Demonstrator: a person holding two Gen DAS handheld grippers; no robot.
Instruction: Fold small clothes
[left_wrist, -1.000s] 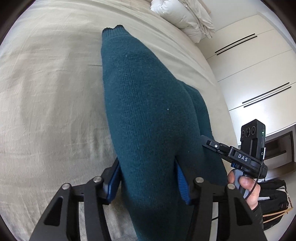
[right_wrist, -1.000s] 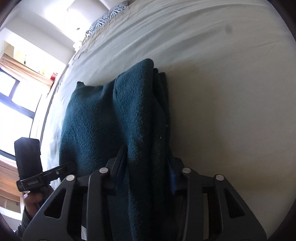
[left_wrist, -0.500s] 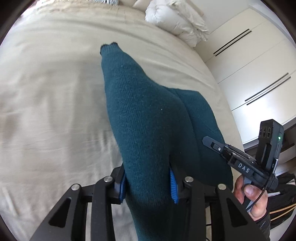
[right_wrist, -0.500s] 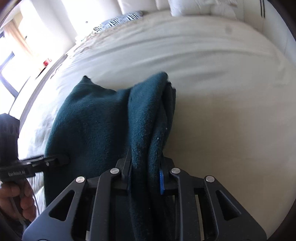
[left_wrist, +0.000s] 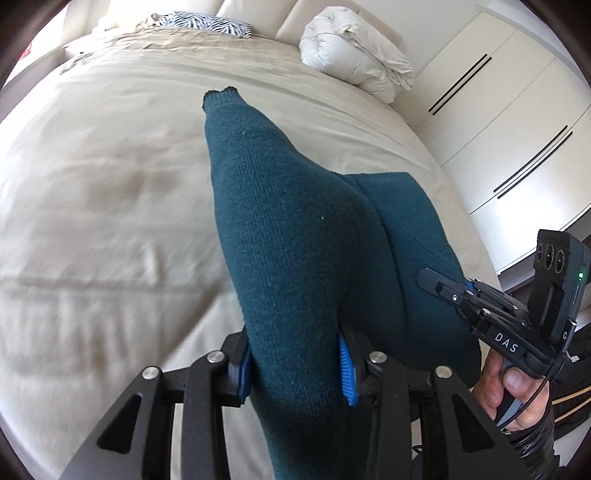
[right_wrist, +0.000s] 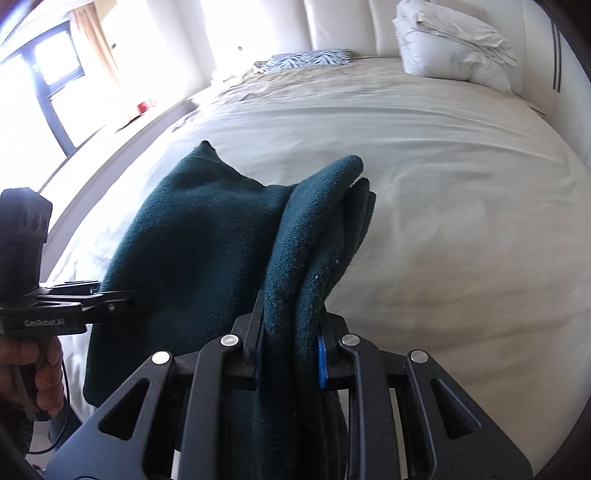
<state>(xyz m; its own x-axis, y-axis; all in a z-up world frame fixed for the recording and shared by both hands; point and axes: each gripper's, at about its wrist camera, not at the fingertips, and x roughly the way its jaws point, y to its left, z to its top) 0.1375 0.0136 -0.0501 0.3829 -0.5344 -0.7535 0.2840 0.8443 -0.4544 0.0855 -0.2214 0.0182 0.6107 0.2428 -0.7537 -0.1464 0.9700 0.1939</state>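
With both jaws just closed, the teal knit garment (left_wrist: 295, 236) is clenched by the left tongs (left_wrist: 295, 363) and right tongs (right_wrist: 290, 354) and has been lifted higher off the bed (left_wrist: 92, 184), ready for the fold.

Your left gripper (left_wrist: 297, 369) shows matte black linkages, silver rivets and ribbed blue pads (left_wrist: 347, 365); your right gripper (left_wrist: 439, 286) bears white "DAS" lettering, a green light and a thin black cable.

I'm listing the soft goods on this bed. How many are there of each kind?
Dark teal knit garment, held by both grippers: 1
White folded duvet: 1
Zebra-print pillow: 1
Beige bedsheet: 1
Total: 4
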